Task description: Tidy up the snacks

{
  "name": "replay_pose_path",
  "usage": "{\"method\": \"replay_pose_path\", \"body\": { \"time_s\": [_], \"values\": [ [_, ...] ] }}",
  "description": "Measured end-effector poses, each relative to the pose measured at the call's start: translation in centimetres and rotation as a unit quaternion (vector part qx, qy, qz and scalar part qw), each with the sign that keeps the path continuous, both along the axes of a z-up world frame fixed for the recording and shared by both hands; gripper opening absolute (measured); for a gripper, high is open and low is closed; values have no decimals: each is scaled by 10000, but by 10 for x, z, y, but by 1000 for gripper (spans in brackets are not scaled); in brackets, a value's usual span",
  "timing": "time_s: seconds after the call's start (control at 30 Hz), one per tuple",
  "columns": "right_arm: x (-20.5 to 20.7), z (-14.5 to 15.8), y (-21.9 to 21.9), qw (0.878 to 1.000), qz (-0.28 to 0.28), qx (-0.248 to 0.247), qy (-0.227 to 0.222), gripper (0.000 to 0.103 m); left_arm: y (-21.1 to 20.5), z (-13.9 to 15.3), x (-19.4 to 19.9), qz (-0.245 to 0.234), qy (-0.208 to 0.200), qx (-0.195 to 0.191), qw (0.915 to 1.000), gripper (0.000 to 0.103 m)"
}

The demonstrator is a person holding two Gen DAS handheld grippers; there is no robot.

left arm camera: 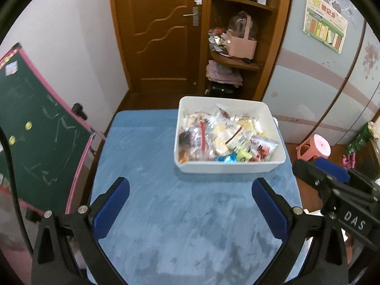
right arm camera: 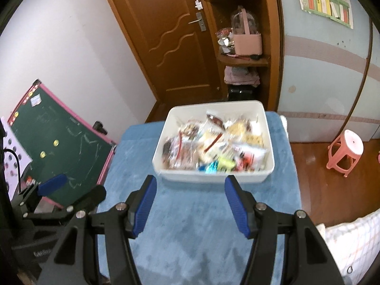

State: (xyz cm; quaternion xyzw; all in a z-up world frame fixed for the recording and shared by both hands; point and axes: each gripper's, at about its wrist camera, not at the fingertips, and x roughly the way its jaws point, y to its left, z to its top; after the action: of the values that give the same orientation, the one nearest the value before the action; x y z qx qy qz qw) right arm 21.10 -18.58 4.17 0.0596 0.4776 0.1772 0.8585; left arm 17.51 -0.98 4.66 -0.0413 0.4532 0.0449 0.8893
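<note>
A white rectangular bin full of wrapped snacks stands at the far right of a blue plush table top. My left gripper is open and empty, held above the table short of the bin. My right gripper is open and empty, just short of the bin's near wall, with the snacks beyond it. The right gripper also shows at the right edge of the left wrist view. The left gripper shows at the lower left of the right wrist view.
A green chalkboard with a pink frame leans left of the table. A brown door and corner shelves stand behind. A pink stool is on the wood floor at the right. A checked cushion lies lower right.
</note>
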Motion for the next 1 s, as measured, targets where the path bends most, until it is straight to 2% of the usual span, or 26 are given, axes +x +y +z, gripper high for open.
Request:
{"method": "replay_pose_path", "body": {
  "time_s": [0.27,0.53,0.8,1.0],
  "values": [
    [-63,15,3,9997,-206,-120,-70,60,16,10,-56,157,23,36,9999,102],
    [-120,36,13,9973,-318,-439,-502,61,15,14,-102,41,-95,205,9997,102],
    [-144,32,11,9974,-534,-392,-296,61,17,12,-124,-1,-86,117,9999,102],
    [-158,30,14,9972,-558,-430,-254,61,17,13,-133,-1,-129,199,9997,102]
  ]
}}
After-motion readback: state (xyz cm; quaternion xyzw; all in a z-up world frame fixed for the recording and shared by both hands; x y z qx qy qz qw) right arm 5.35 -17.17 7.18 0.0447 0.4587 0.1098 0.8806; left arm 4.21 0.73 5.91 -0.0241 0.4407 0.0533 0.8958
